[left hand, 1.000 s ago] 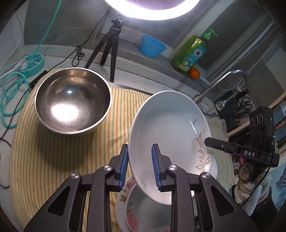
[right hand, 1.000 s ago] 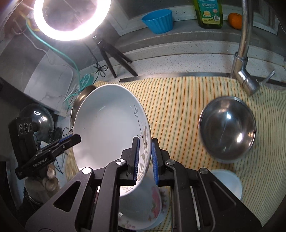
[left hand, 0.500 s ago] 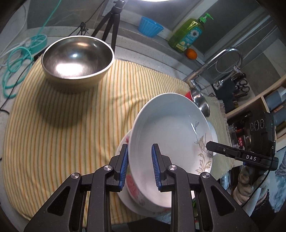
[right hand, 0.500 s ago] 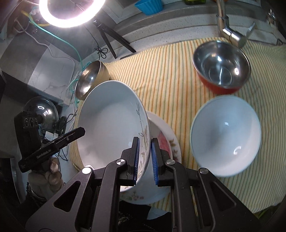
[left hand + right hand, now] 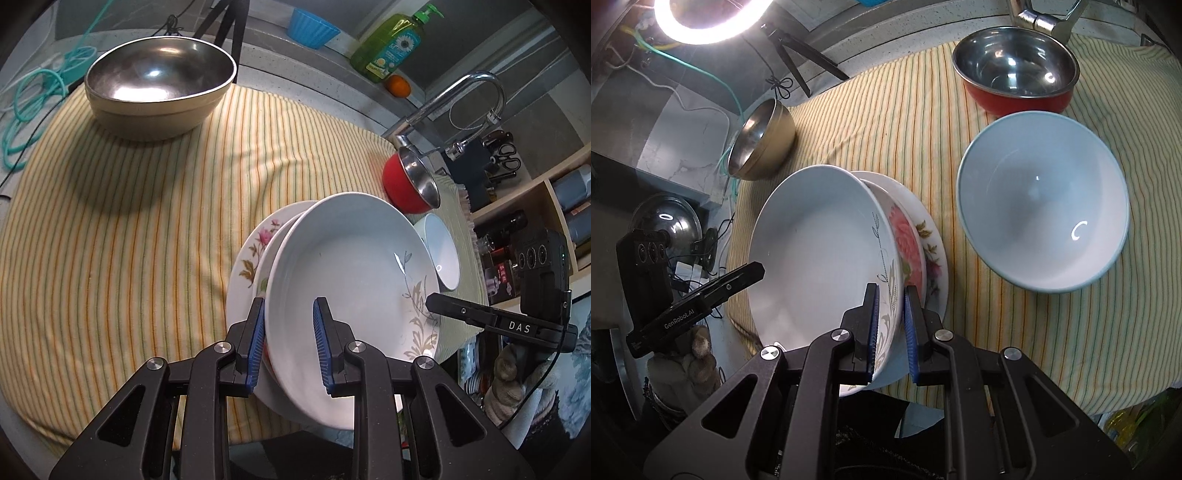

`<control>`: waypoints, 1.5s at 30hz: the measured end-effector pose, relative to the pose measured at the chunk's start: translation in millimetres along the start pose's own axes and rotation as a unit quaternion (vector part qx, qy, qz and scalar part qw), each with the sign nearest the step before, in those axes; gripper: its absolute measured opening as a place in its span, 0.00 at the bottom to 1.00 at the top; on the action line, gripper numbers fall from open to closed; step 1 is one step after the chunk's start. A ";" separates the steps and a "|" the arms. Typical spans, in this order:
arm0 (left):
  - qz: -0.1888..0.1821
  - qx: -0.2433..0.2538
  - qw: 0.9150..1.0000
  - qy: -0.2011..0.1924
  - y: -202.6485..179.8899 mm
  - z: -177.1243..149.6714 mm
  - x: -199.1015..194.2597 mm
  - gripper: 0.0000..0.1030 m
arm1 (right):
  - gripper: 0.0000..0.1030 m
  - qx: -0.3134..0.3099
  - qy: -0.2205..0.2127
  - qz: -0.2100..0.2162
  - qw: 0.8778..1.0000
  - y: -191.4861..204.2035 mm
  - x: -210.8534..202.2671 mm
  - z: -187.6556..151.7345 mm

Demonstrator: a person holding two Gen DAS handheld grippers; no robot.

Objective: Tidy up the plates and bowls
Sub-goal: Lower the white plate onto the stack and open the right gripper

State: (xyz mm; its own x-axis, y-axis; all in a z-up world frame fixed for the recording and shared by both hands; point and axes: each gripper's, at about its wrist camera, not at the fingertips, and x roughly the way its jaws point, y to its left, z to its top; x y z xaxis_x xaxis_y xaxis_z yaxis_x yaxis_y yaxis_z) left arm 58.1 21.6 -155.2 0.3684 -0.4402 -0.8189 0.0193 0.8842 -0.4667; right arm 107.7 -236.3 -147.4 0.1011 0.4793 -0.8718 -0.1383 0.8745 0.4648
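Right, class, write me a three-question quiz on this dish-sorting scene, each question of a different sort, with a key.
1. True or false: both claws grip the same white leaf-patterned plate.
2. What lies directly beneath that plate? A) floral plate B) red bowl C) bare striped cloth
3. Fill in: the steel bowl with the beige outside stands at the cloth's far ____ corner, seen from the left wrist.

Key
1. True: the left claw pinches one rim and the right claw the opposite one.
2. A
3. left
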 end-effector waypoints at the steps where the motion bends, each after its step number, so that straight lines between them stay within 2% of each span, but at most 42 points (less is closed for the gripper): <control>1: 0.000 -0.001 1.000 0.001 0.2 0.0 0.5 0.22 | 0.13 -0.002 0.002 -0.001 1.000 0.4 1.0 -0.2; 17: 0.011 0.011 1.000 0.008 -2.5 -3.0 7.1 0.22 | 0.15 -0.024 0.017 -0.044 0.999 7.9 13.7 -2.0; 24: 0.012 0.010 1.000 0.007 -1.8 -1.2 8.3 0.22 | 0.15 -0.036 0.011 -0.058 0.998 9.5 13.9 -1.3; 28: 0.016 0.013 1.000 0.004 -3.2 0.0 9.1 0.22 | 0.15 -0.065 0.006 -0.085 0.994 17.0 15.9 -3.1; 29: 0.018 0.015 1.000 0.003 -3.6 0.3 8.8 0.22 | 0.16 -0.071 0.005 -0.089 0.994 18.3 16.7 -3.6; 31: 0.027 0.023 0.999 0.000 -5.0 1.1 7.9 0.22 | 0.25 -0.077 0.005 -0.085 0.993 21.2 17.1 -4.1; 36: 0.027 0.021 0.999 -0.003 -2.0 3.5 6.6 0.22 | 0.26 -0.093 -0.002 -0.100 0.991 25.7 16.9 -3.0; 41: 0.024 0.016 1.000 -0.005 0.8 4.1 4.2 0.22 | 0.30 -0.092 -0.008 -0.097 0.991 25.9 13.2 -1.6; 44: 0.025 0.010 1.000 -0.009 5.5 5.9 0.2 0.22 | 0.42 -0.093 -0.019 -0.096 0.991 28.7 8.0 2.0; 45: 0.026 0.008 1.000 -0.011 7.4 6.9 -1.1 0.25 | 0.47 -0.093 -0.023 -0.094 0.991 30.3 5.9 3.5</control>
State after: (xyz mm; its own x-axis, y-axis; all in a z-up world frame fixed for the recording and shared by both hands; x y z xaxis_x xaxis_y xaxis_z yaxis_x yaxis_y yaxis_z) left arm 64.2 29.8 -155.4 0.3890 -0.3902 -0.8346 0.0137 0.9082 -0.4182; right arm 107.6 -206.7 -138.0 0.1869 0.3165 -0.9300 -0.2919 0.9218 0.2551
